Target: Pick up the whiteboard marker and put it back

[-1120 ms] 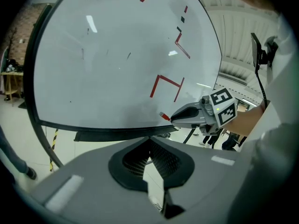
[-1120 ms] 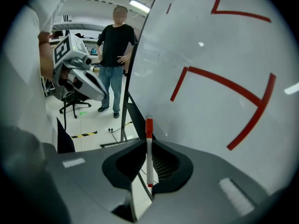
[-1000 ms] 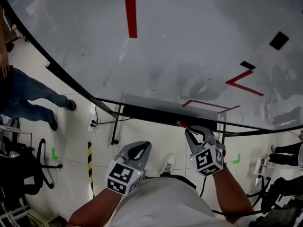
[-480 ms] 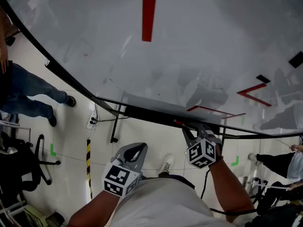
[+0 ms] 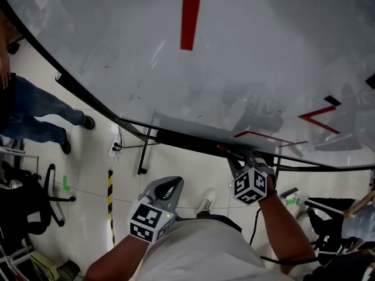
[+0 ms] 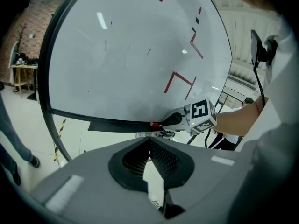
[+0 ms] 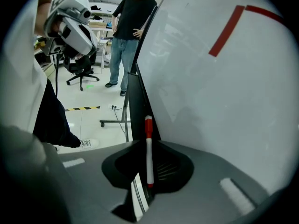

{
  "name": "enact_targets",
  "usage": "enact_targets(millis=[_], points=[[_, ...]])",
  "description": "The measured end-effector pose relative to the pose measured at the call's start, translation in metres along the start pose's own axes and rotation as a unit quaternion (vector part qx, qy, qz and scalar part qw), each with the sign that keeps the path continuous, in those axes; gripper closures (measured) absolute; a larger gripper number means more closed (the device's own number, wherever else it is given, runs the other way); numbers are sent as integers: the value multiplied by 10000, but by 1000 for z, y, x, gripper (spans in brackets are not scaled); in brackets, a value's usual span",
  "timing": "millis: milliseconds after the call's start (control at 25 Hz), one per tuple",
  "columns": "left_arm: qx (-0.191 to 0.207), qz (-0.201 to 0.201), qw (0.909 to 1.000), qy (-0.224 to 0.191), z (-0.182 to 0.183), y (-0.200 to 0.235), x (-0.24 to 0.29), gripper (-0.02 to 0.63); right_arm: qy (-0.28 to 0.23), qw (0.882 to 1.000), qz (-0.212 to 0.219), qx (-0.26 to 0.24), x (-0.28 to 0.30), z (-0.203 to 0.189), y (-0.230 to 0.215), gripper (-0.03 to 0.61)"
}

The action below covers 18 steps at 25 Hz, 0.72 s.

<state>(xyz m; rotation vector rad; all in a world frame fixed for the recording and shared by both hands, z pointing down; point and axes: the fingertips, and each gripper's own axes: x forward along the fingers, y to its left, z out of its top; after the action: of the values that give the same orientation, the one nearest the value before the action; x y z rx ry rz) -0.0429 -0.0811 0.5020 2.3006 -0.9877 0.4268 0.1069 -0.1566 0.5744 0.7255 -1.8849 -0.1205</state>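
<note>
The whiteboard marker (image 7: 148,158), white with a red cap (image 7: 148,126), stands between the jaws of my right gripper (image 7: 148,143), which is shut on it. The red end (image 5: 222,150) points left along the whiteboard's black tray (image 5: 176,137), just over its edge. In the left gripper view the same red tip (image 6: 155,124) sticks out of the right gripper (image 6: 180,119) against the tray (image 6: 117,124). My left gripper (image 5: 171,182) hangs lower, near my body, shut with nothing in it (image 6: 149,141).
The big whiteboard (image 5: 252,57) carries a red strip (image 5: 190,17) and red lines (image 5: 319,117). A person in jeans (image 5: 35,122) stands at the left; an office chair (image 5: 29,204), a power strip (image 5: 114,152) and yellow-black tape (image 5: 111,206) are on the floor.
My right gripper has crept a little up and left toward the tray with the marker in it. The head view has swung left. The left gripper has barely moved.
</note>
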Motion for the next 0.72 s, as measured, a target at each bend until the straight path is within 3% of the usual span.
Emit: enact_targets(millis=[720], points=[[141, -64, 9999, -16, 5, -8, -1, 597, -194, 9991, -133, 342, -25, 8, -2, 517]])
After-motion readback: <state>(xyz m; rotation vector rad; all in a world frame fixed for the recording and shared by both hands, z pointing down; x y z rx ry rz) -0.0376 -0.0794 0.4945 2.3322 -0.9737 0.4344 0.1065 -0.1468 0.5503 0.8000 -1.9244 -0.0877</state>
